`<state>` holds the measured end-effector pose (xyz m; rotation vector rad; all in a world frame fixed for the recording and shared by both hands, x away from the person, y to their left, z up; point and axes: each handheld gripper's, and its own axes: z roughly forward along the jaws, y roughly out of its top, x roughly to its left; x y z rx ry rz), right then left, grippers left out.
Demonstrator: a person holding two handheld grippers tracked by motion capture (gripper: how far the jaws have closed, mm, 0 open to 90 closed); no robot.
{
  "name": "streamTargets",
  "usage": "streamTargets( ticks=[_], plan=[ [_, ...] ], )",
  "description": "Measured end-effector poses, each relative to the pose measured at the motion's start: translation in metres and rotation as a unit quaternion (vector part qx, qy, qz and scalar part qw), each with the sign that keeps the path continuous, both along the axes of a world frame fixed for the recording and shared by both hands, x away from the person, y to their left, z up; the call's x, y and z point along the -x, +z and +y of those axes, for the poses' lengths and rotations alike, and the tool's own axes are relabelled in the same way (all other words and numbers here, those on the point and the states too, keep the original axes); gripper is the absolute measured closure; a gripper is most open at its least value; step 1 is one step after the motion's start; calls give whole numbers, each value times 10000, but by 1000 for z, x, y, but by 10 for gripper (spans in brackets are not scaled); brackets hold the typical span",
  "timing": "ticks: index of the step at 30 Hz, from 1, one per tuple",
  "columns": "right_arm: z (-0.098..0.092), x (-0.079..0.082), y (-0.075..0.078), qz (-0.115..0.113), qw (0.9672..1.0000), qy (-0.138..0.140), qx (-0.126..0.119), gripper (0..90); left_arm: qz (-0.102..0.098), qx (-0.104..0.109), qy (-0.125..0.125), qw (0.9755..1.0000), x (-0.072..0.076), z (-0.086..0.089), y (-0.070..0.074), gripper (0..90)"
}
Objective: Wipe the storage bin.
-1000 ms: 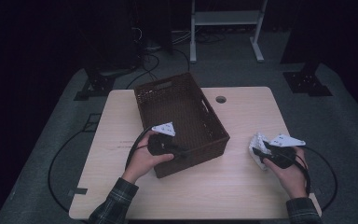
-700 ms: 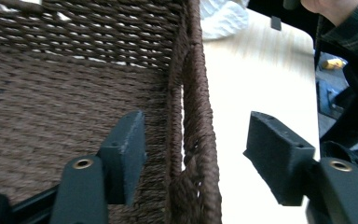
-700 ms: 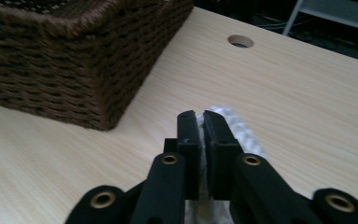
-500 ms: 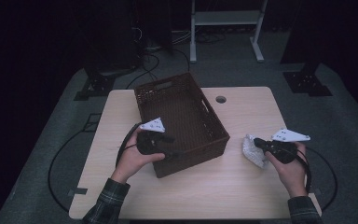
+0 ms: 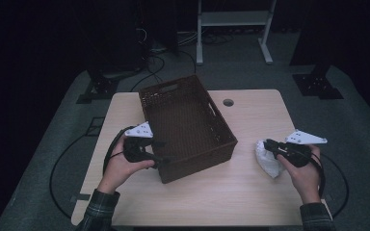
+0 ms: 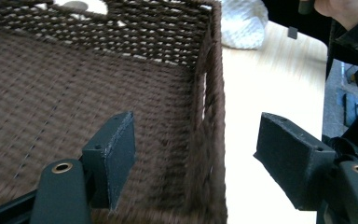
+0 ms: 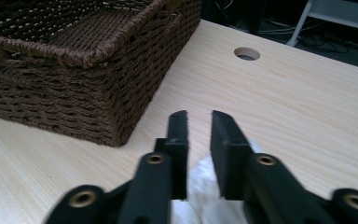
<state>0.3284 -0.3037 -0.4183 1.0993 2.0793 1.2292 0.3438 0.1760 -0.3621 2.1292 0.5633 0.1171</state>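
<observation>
Right gripper (image 7: 198,140) jaws narrow, pinching soft, light white cloth (image 5: 269,161); we'd grip its bunched middle. Left gripper (image 6: 200,161) jaws wide astride stiff basket (image 5: 188,127) wall.

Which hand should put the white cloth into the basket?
The right one, probably. The right hand-held gripper already sits at the white cloth, jaws nearly shut around a fold of it. The left hand-held gripper is across the basket, jaws open astride its wall.
</observation>
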Motion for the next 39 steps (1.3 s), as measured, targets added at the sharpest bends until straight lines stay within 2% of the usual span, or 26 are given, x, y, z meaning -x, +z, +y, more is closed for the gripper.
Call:
streamTargets(
  ticks=[4, 10, 17, 20, 24, 27, 33, 39],
  plan=[
    [4, -2, 2, -4, 10000, 78, 31, 888, -9, -52, 205, 9998, 6, 17, -3, 263],
    [17, -10, 3, 35, 9995, 304, 55, 897, -5, -173, 525, 9985, 10, 41, -12, 231],
    [35, -23, 0, 112, 9983, 565, 76, 898, 22, -397, 837, 9957, 9, 56, -33, 184],
    [39, -28, -1, 111, 9978, 648, -8, 898, 68, -426, 956, 9945, 9, 61, -44, 175],
    [45, -35, -1, 151, 9971, 745, -80, 897, 114, -560, 1042, 9929, 10, 67, -58, 155],
    [52, -38, -2, 191, 9965, 809, -73, 897, 161, -581, 1121, 9919, 11, 72, -70, 137],
    [61, -39, -4, 237, 9957, 893, -48, 897, 359, -923, 1270, 9869, 14, 83, -97, 136],
    [66, -41, -5, 197, 9953, 948, 7, 897, 484, -1080, 1415, 9828, 16, 94, -111, 137]
  ],
)
